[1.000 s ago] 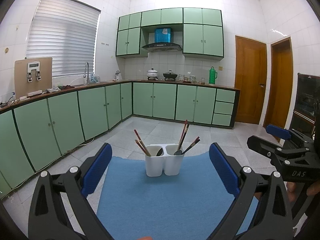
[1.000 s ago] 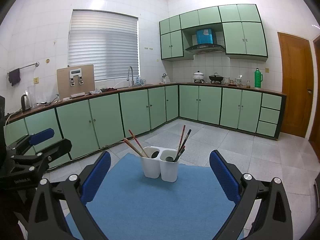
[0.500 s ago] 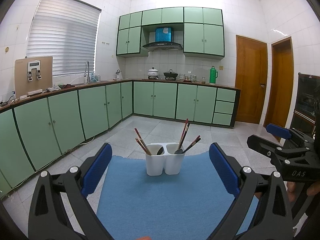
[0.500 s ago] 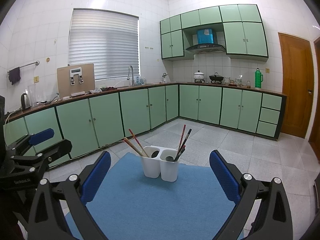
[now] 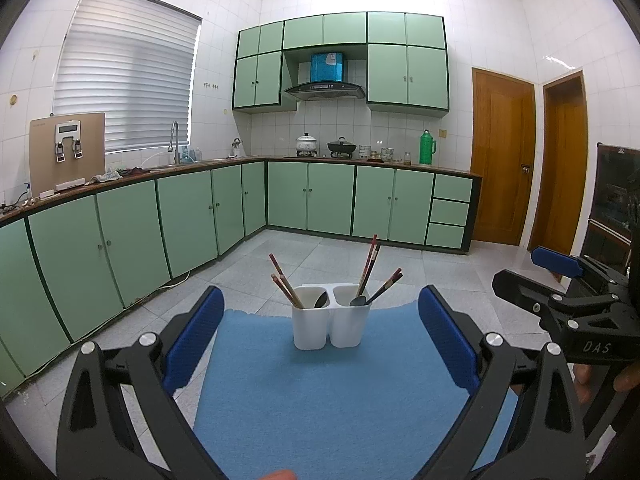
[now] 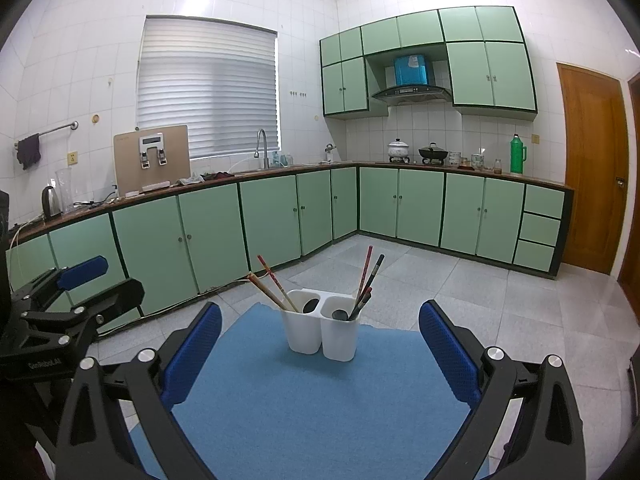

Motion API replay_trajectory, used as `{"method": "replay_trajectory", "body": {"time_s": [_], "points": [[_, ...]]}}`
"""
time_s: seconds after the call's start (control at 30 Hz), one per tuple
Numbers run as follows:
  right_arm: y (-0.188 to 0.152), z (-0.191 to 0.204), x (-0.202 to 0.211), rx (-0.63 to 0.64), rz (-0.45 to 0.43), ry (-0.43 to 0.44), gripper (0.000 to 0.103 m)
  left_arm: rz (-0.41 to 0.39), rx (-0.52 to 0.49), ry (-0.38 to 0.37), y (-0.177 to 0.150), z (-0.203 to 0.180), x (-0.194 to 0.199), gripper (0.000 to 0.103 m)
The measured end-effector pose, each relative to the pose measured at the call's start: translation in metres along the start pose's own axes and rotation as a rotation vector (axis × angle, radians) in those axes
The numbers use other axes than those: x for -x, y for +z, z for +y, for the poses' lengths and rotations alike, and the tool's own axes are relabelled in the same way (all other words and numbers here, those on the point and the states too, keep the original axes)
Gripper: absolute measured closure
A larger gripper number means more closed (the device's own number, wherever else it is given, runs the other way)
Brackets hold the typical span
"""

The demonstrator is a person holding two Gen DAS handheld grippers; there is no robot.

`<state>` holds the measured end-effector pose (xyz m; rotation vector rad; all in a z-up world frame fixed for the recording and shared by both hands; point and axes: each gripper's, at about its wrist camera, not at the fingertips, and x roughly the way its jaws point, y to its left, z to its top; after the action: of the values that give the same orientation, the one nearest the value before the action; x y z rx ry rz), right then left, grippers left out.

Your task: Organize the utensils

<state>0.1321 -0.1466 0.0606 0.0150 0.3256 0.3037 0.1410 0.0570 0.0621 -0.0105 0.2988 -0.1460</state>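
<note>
In the left wrist view, the left tongs (image 5: 320,344) fill the lower frame with their blue pads (image 5: 194,340) wide apart and nothing between them. Centred beyond them, a white twin-cup holder (image 5: 329,322) stands upright on a blue mat (image 5: 320,408) that covers the bench. The left cup holds reddish chopsticks (image 5: 282,280) leaning to the upper left and a dark spoon (image 5: 321,299). The right cup holds more chopsticks fanning up and to the right, with another dark spoon. At the right edge of the frame the right tongs (image 5: 560,280) show from the side, well apart from the holder; from here I cannot tell their spread. Green cabinets (image 5: 200,216) run along the back.

In the right wrist view, the right tongs (image 6: 320,344) frame the lower part, pads (image 6: 450,354) wide apart and empty. The holder (image 6: 322,330) sits just above centre on the mat (image 6: 320,412), chopsticks (image 6: 270,284) leaning left from the left cup and others rising from the right cup. The left tongs (image 6: 80,280) show at the left edge, apart from the holder.
</note>
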Motion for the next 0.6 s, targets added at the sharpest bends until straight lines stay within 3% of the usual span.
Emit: {"method": "replay_trajectory", "body": {"time_s": [0.6], "points": [[-0.0024, 0.0003, -0.0017, -0.001, 0.003, 0.001, 0.006, 0.001, -0.002, 0.003, -0.001, 0.0007, -0.0008, 0.008]]}}
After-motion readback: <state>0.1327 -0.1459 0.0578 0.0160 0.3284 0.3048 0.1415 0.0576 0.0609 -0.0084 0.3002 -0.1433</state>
